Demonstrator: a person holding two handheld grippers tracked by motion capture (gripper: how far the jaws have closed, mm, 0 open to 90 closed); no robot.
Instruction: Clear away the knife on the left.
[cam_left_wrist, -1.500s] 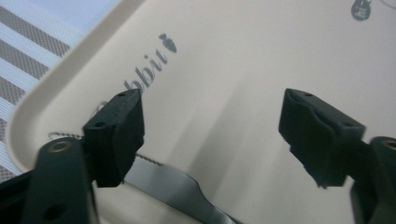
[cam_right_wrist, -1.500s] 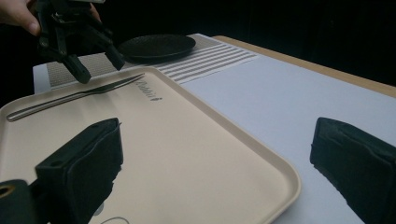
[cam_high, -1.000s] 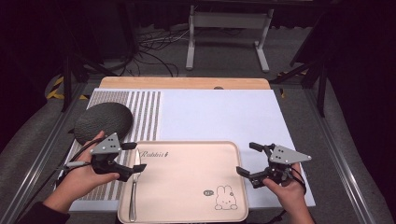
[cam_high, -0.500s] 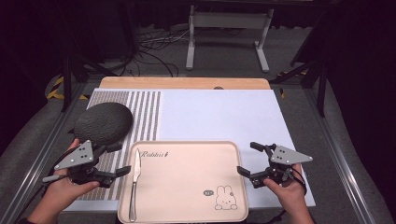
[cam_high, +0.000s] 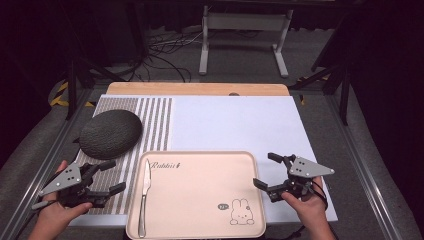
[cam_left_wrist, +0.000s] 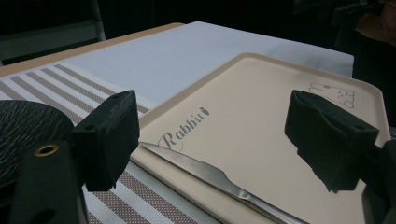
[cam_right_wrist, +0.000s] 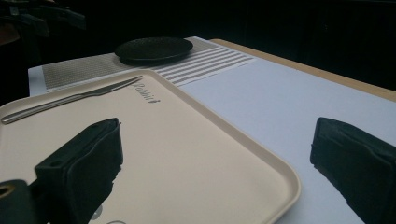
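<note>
- Since a second ago, when it hovered over the handle end of the knife on the tray's left part, the left gripper (cam_high: 107, 177) has drawn back off the tray; it now hangs over the striped mat to the tray's left, lower and nearer the table's near edge than half a second ago.
- High view: the beige rectangular plastic tray (cam_high: 200, 195) with a rabbit drawing lies at the near edge of the table, and the silver metal table knife (cam_high: 144, 195) lies inside it along its left rim, blade pointing away from the person.
- High view: the left gripper's jaws stand spread and hold nothing; the right gripper (cam_high: 264, 171) sits just off the tray's right rim, jaws likewise apart and empty, where it was a second ago.
- High view: a dark grey textured round plate (cam_high: 110, 133) rests on the brown-and-white striped placemat (cam_high: 155, 120), beyond the tray's left corner.
- Left gripper view: between the two parted black jaws the knife (cam_left_wrist: 205, 175) lies in the tray (cam_left_wrist: 261, 112), near the printed word "Rabbit"; the plate (cam_left_wrist: 23, 126) shows to the left.
- Right gripper view: the jaws stand wide over the tray's (cam_right_wrist: 187, 149) near corner, with the knife (cam_right_wrist: 70, 100) along the tray's far rim and the plate (cam_right_wrist: 154, 49) beyond it.
</note>
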